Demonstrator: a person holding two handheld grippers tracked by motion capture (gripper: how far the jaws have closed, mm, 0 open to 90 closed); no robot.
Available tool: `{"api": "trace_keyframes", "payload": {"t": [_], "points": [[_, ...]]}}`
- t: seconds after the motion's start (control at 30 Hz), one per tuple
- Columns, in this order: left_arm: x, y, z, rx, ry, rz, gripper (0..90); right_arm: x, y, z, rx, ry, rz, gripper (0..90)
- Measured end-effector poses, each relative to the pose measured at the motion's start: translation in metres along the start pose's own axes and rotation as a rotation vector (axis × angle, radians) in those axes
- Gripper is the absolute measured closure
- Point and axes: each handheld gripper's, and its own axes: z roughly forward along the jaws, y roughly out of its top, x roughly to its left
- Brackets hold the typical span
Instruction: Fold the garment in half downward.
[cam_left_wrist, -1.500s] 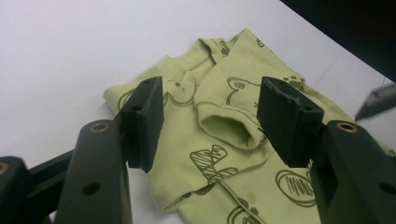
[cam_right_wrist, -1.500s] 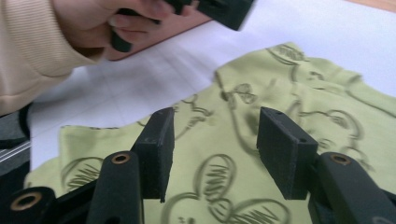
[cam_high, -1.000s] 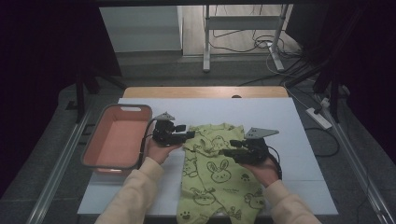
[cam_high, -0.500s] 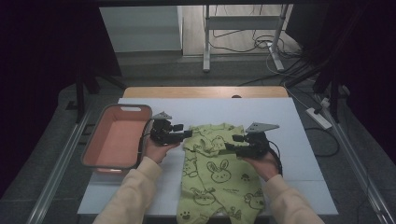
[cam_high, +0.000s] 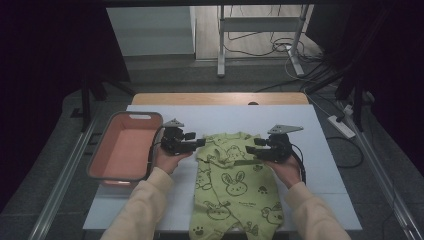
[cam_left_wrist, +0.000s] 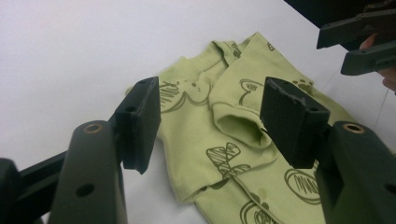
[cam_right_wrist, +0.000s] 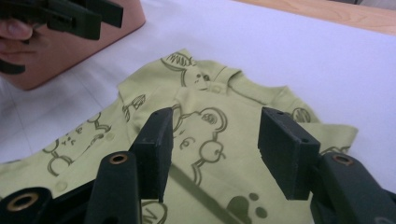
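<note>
The white table (cam_high: 320, 150) carries all the things. On it, left of the left gripper's fingers, stands the pink basket (cam_high: 125, 147), near them but not touching. The green baby garment (cam_high: 235, 187), printed with rabbits and paw marks, lies flat between and in front of both pairs of fingers, its collar end far from the person. Both sleeves are folded in over the chest. The left gripper (cam_high: 200, 143) hovers at the garment's left shoulder; its jaws are released and hold nothing, the cloth lies under the gap. The right gripper (cam_high: 251, 149) hovers over the right folded sleeve, also spread apart, with nothing grasped.
</note>
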Motion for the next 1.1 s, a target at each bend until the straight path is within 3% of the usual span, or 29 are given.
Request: {"api": "trace_keyframes", "payload": {"t": [0.17, 0.53, 0.87, 1.1], "points": [[0.001, 0.001, 0.006, 0.012, 0.003, -0.002, 38.6, -0.011, 0.0, 0.002, 0.01, -0.021, 0.009, 45.5], [0.019, 0.007, 0.031, 0.066, 0.021, -0.029, 38.8, -0.044, 0.006, 0.02, 0.053, -0.05, 0.065, 44.1], [0.033, 0.005, 0.048, 0.103, 0.05, -0.061, 38.7, -0.06, 0.006, 0.042, 0.119, -0.085, 0.066, 42.0], [0.04, 0.001, 0.059, 0.127, 0.06, -0.089, 38.7, -0.071, 0.0, 0.046, 0.134, -0.076, 0.104, 39.0]]}}
